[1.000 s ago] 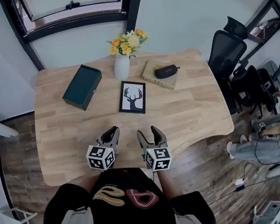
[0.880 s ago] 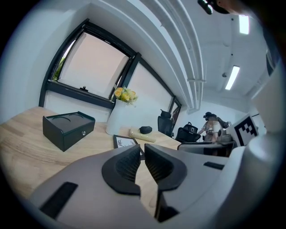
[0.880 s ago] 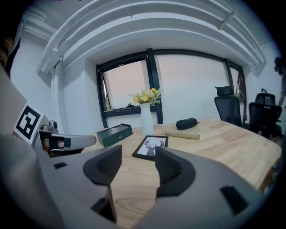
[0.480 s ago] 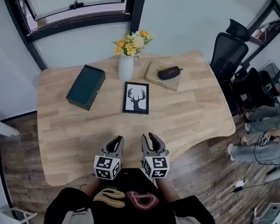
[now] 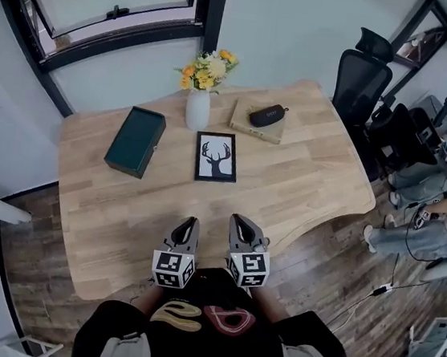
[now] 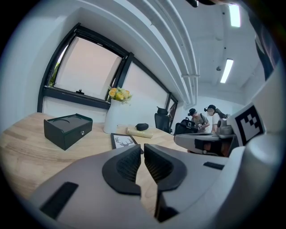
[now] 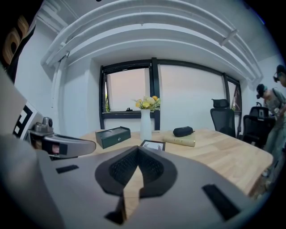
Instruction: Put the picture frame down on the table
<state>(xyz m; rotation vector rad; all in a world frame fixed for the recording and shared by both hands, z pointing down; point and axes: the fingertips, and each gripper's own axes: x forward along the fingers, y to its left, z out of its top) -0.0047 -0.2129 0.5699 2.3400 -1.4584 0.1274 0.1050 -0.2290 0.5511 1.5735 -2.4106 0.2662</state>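
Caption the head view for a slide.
Picture frame flat on the table; left gripper and right gripper shut, empty, at the near edge.

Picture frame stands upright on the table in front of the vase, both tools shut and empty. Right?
No: the picture frame lies flat, face up, not upright, as the head view shows. The rest holds: on the table in front of the vase, left tool shut, right tool just closed, both empty.

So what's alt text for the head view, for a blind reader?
A deer-print picture frame lies flat on a wooden table, untouched. Nearer the camera, the left gripper and right gripper are both shut and empty, the right having just closed.
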